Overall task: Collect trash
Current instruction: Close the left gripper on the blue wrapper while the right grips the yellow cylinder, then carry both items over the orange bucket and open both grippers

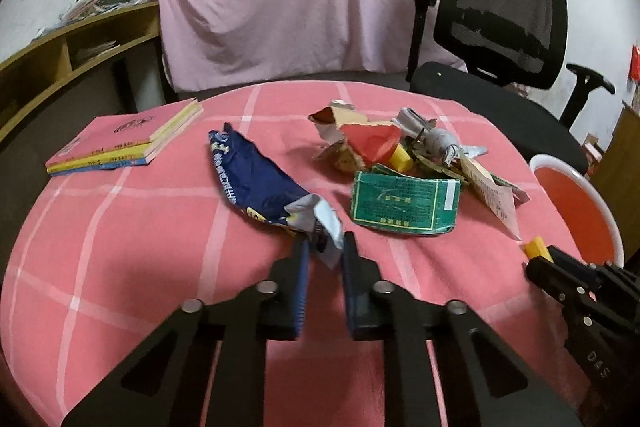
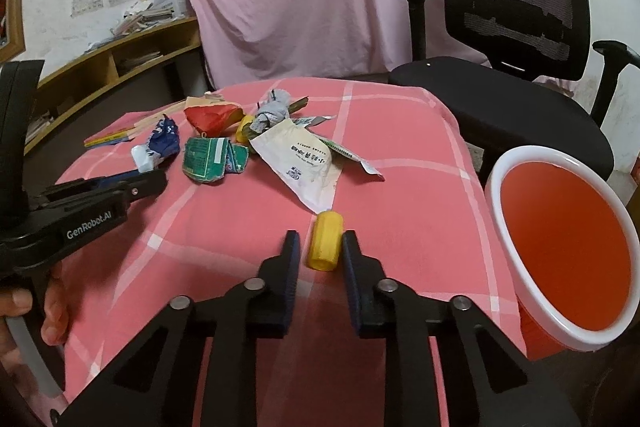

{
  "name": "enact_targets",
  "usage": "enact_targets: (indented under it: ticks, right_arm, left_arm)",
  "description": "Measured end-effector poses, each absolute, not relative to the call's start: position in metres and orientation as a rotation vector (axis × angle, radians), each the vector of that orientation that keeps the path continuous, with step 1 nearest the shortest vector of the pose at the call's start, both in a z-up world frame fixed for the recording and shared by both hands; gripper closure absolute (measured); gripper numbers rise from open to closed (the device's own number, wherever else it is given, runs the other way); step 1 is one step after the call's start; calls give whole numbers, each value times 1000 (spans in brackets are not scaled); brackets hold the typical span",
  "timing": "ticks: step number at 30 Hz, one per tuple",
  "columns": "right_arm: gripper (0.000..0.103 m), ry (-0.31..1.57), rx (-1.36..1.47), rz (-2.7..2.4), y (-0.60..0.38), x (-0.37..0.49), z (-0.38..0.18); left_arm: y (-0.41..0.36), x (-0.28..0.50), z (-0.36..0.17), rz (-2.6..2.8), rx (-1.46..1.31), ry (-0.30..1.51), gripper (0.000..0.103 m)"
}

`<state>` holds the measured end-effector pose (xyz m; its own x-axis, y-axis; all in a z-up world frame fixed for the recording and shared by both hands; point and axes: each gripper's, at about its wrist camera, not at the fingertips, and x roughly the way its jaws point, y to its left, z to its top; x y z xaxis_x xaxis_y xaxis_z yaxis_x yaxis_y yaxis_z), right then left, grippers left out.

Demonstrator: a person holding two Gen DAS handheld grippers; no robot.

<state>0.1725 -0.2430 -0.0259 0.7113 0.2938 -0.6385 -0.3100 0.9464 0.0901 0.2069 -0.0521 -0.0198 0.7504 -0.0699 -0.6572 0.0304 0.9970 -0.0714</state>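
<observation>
On the pink checked cloth point(image 1: 140, 247), my left gripper point(image 1: 325, 247) is shut on the silver end of a crumpled blue snack wrapper point(image 1: 256, 183), which trails away from the fingers. In the right wrist view it reaches in from the left, left gripper point(image 2: 156, 179). My right gripper point(image 2: 320, 245) is shut on a small yellow cylinder point(image 2: 325, 245) near the cloth's front right. Its tip shows at the left wrist view's right edge, right gripper point(image 1: 534, 259). Further back lies a trash pile: a green packet point(image 1: 404, 203), a red wrapper point(image 1: 372, 143) and a white paper packet point(image 2: 308, 163).
An orange bin with a white rim point(image 2: 493, 195) stands just off the table's right side. Stacked books point(image 1: 124, 143) lie at the back left. A black office chair point(image 2: 516, 3) stands behind the table, before a pink sheet. A person's hand point(image 2: 52, 311) holds the left gripper.
</observation>
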Motion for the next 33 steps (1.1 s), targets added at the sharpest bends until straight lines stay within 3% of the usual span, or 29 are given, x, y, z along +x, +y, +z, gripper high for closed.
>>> enact_targets:
  ticks: [4, 20, 33]
  right_arm:
    - [90, 701, -19, 345, -242, 171, -26]
    - [90, 585, -30, 421, -235, 148, -15]
    - [90, 207, 5, 280, -283, 109, 39]
  left_arm:
    - [-47, 194, -20, -65, -83, 697, 100]
    - [-53, 133, -11, -94, -31, 519, 100]
    - [-117, 101, 38, -288, 151, 211, 100]
